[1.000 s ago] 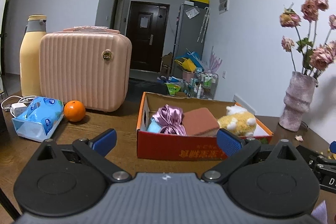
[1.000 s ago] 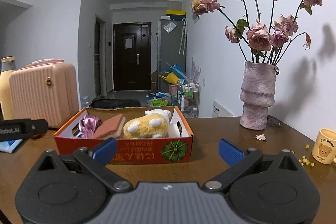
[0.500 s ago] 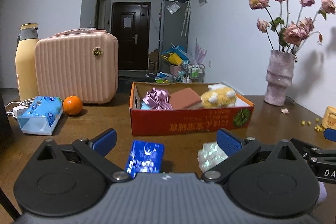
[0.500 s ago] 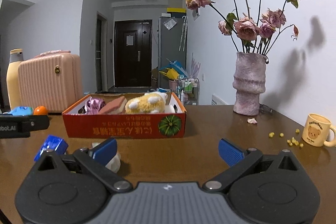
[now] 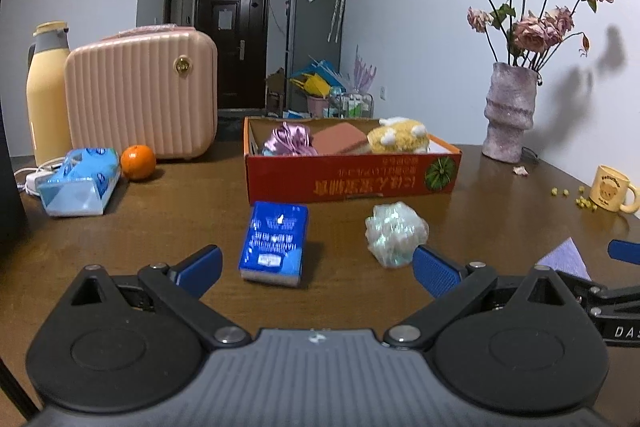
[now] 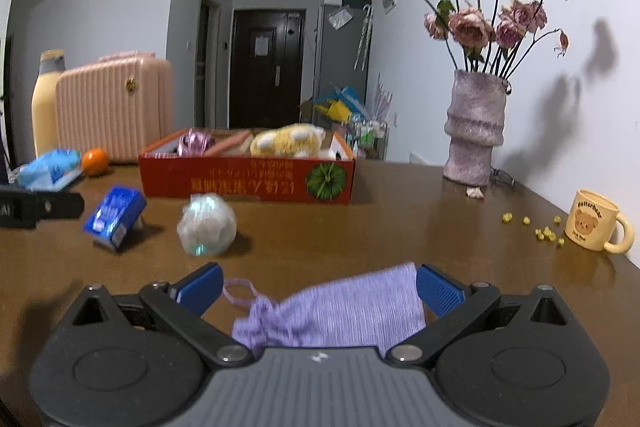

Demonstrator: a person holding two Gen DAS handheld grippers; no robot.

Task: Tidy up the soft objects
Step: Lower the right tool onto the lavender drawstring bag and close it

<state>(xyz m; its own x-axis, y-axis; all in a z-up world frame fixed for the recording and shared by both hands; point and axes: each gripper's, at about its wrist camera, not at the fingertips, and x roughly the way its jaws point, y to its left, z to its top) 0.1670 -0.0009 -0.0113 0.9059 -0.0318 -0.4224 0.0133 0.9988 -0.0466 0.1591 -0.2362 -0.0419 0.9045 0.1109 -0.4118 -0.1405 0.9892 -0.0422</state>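
Note:
An orange cardboard box (image 5: 352, 179) stands mid-table and holds a pink satin scrunchie (image 5: 289, 140), a brown sponge (image 5: 340, 139) and a yellow plush toy (image 5: 400, 141); the box also shows in the right wrist view (image 6: 248, 181). In front of it lie a blue tissue pack (image 5: 274, 239) and a pale mesh ball (image 5: 396, 233). My left gripper (image 5: 316, 267) is open and empty, just short of both. My right gripper (image 6: 318, 287) is open, with a purple drawstring pouch (image 6: 332, 315) lying between its fingers on the table.
A pink suitcase (image 5: 142, 99), yellow bottle (image 5: 46, 91), orange (image 5: 138, 162) and blue wipes pack (image 5: 78, 183) stand at the left. A vase of dried roses (image 5: 508, 115) and a yellow bear mug (image 5: 612, 189) stand at the right, with small yellow bits (image 6: 540, 231) scattered near the mug.
Both grippers have pulled back from the box and lowered toward the table. The tissue pack, mesh ball and purple pouch have come into view.

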